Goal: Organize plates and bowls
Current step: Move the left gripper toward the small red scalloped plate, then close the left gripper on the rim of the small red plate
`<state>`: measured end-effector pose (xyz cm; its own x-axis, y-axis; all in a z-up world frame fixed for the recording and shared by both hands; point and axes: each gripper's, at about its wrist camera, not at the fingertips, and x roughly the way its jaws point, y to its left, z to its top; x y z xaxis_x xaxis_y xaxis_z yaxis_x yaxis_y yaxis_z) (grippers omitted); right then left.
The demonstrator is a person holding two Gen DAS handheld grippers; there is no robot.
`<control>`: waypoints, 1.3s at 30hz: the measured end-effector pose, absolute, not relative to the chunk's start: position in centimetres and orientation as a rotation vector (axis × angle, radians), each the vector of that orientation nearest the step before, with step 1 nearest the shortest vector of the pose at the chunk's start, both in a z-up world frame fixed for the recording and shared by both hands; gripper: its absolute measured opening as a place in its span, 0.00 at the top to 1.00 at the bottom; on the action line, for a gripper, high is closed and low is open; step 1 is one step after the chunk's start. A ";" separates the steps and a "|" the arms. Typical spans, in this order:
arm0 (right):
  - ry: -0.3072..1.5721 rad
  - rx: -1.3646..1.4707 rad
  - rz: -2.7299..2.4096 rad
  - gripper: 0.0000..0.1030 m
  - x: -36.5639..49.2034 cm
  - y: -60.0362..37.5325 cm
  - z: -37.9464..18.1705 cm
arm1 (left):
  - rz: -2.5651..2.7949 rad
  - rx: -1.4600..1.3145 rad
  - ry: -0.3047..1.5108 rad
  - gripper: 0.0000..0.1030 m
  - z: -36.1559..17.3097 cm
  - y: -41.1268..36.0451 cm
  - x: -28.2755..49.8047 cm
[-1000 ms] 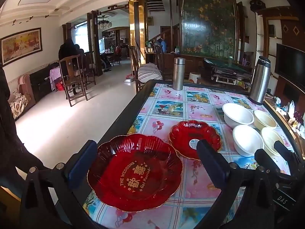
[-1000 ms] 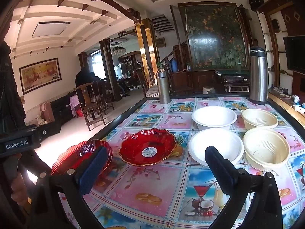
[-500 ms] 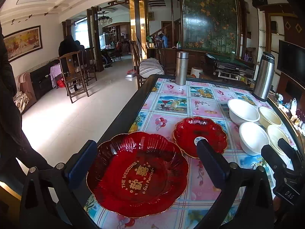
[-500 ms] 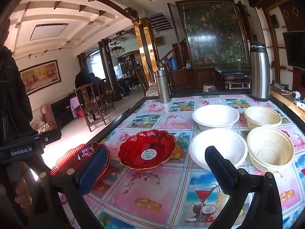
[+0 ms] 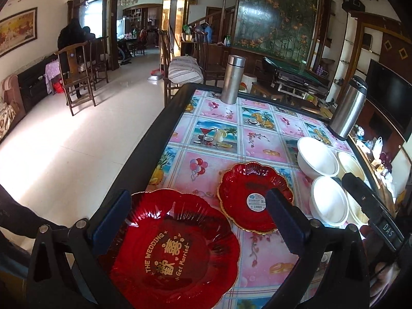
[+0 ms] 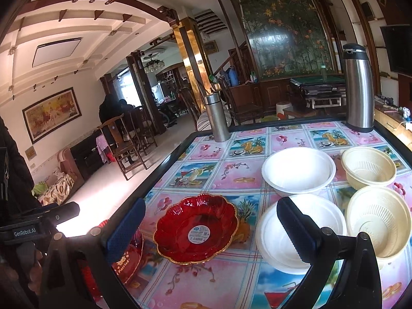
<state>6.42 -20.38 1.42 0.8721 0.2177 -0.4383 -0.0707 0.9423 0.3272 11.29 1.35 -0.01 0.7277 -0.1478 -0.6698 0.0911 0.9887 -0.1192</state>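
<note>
A large red plate [image 5: 170, 249] with gold lettering lies at the table's near left corner, right under my open left gripper [image 5: 198, 221]. Beside it sits a smaller red plate [image 5: 251, 197] with a round sticker, also the red plate [image 6: 197, 228] in the right wrist view. My right gripper [image 6: 209, 229] hovers open above that small plate. Two white bowls [image 6: 298, 171] [image 6: 278, 234] and two cream strainer bowls [image 6: 368, 167] [image 6: 379, 221] stand to its right. Nothing is held by either gripper.
A slim steel flask [image 6: 216, 117] stands at the far left of the table [image 6: 231, 283], a tall steel thermos [image 6: 358, 87] at the far right. The table's black left rim [image 5: 144, 149] borders open floor with wooden chairs [image 5: 77, 77].
Both grippers have moved forward and lower toward the plates. The left one now hangs closer over the large red plate, the right one over the small red plate. Nothing was grasped.
</note>
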 end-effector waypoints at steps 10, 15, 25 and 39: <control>0.698 0.713 0.401 0.01 13.0 -21.1 -1.7 | -0.340 -0.046 1.036 0.00 -1.0 -1.3 21.5; 0.738 0.749 0.431 0.01 13.0 -21.1 -2.9 | -0.398 -0.092 1.238 0.00 -4.6 -2.3 24.9; 0.811 0.844 0.474 0.01 12.7 -22.0 -4.4 | -0.426 -0.186 1.372 0.00 -7.0 -3.3 26.7; 0.895 0.932 0.493 0.01 13.3 -22.0 -6.3 | -0.407 -0.239 1.419 0.00 -8.8 -3.1 27.3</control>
<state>13.30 -22.03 -6.27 0.5561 0.7051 -0.4401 0.0043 0.5271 0.8498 27.31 -3.08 -8.81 0.0990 -0.4116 -0.9059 0.1306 0.9079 -0.3983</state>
